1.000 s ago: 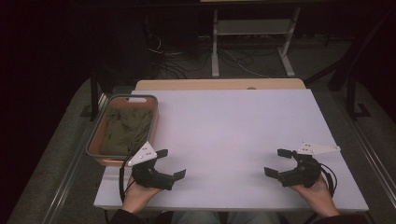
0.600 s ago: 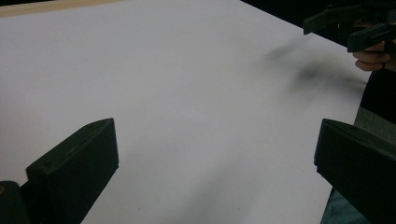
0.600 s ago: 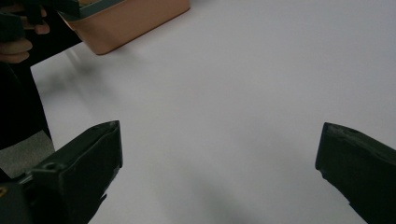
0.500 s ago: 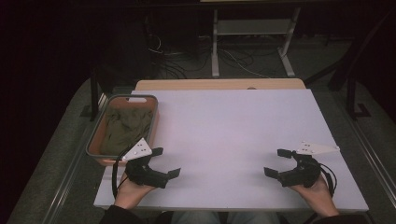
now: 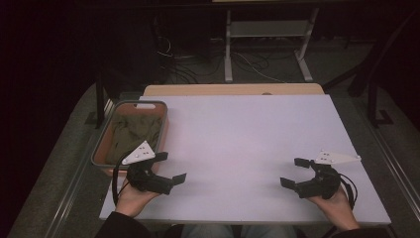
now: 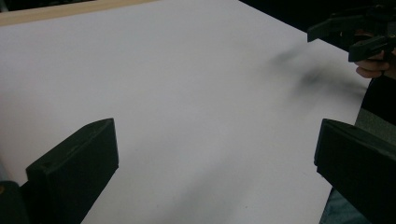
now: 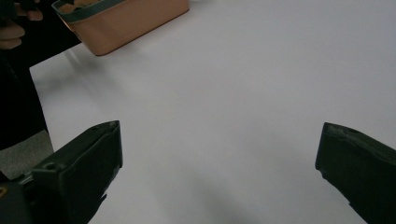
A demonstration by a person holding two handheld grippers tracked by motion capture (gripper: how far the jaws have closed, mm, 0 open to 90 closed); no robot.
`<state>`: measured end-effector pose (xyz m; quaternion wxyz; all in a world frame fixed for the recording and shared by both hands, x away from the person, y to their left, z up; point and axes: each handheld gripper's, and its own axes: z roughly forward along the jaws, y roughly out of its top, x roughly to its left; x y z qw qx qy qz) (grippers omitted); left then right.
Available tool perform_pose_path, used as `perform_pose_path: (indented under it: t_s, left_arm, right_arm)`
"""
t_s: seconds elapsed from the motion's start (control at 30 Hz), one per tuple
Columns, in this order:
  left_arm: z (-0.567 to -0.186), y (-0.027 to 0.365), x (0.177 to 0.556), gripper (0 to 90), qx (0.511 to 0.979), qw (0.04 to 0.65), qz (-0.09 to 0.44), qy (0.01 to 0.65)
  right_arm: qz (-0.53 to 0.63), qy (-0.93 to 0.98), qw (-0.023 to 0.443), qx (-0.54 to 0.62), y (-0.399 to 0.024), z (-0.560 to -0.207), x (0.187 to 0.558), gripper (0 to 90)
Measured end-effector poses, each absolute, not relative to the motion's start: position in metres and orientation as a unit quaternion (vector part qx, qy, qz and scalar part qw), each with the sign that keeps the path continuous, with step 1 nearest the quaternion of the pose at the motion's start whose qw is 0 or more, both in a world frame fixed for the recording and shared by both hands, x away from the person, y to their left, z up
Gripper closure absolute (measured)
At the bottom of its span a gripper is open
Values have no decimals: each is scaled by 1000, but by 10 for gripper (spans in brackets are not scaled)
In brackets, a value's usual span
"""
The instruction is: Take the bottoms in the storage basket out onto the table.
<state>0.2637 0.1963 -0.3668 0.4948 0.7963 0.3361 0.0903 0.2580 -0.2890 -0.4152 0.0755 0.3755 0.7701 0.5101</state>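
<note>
White tabletop (image 5: 237, 144) spans the scene — left gripper (image 5: 171, 168) at 8 o'clock beside the salmon plastic basket (image 5: 101, 156), right gripper (image 5: 294, 173) at 4 o'clock, both jaws spread, empty.

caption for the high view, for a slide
Open left gripper beside the cloth-filled basket; open right gripper over the white table.

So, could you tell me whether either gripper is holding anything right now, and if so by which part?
Nothing is held. The left gripper and the right gripper both have their fingers spread wide over the bare white table, apart from the basket of cloth.
</note>
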Motion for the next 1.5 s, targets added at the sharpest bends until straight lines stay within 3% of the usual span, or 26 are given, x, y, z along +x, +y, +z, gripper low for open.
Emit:
perform_pose_path:
  t_s: [0.4, 1.5]
  left_arm:
    - [-352, 213, 272, 0, 784, 504, 88, 351]
    - [-321, 243, 302, 0, 803, 454, 118, 369]
  right_arm:
    - [511, 768, 77, 378, -289, -415, 258, 3]
    - [511, 768, 78, 377, -289, -415, 258, 3]
